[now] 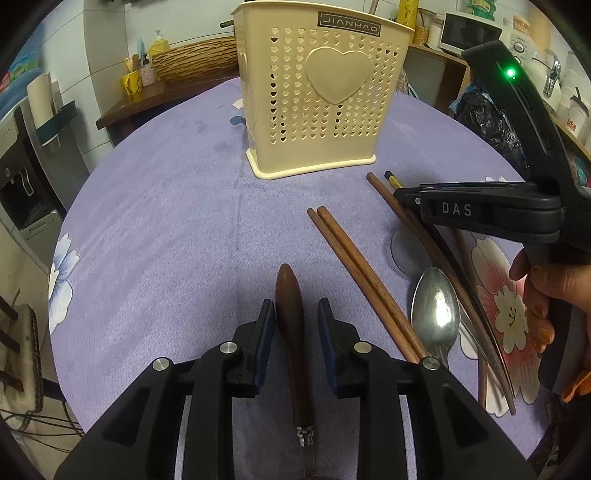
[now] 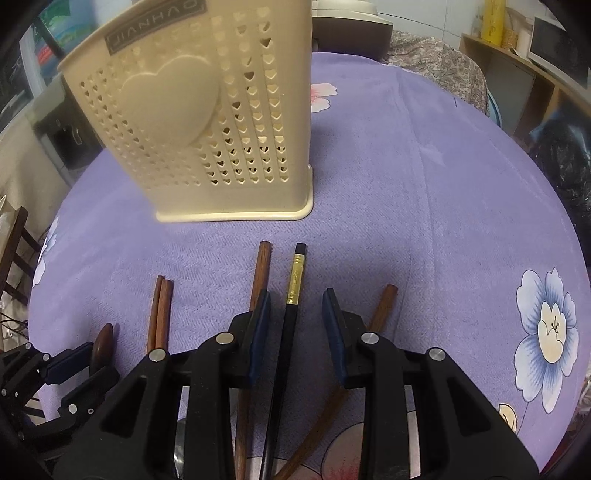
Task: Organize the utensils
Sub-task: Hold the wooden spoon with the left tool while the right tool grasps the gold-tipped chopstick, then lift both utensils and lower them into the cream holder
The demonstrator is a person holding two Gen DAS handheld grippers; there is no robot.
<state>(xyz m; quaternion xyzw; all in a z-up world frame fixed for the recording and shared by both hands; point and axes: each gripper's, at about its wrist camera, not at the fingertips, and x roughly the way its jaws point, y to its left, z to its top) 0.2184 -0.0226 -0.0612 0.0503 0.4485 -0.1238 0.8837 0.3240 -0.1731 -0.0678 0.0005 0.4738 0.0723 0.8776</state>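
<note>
A cream perforated utensil holder (image 1: 317,99) with a heart stands on the purple tablecloth; it also shows in the right wrist view (image 2: 207,122). My left gripper (image 1: 295,314) is open, its fingers on either side of a brown wooden handle (image 1: 291,332) lying on the cloth. My right gripper (image 2: 295,306) is open around a black chopstick with a gold band (image 2: 290,325). A brown chopstick pair (image 1: 354,273), a metal spoon (image 1: 436,314) and more brown chopsticks (image 2: 258,273) lie on the cloth. The right gripper also shows in the left wrist view (image 1: 480,208).
A wooden shelf with a wicker basket (image 1: 192,61) stands behind the table. A microwave (image 1: 469,33) and a black bag (image 1: 487,122) are at the back right. A chair (image 2: 14,251) is at the table's left edge.
</note>
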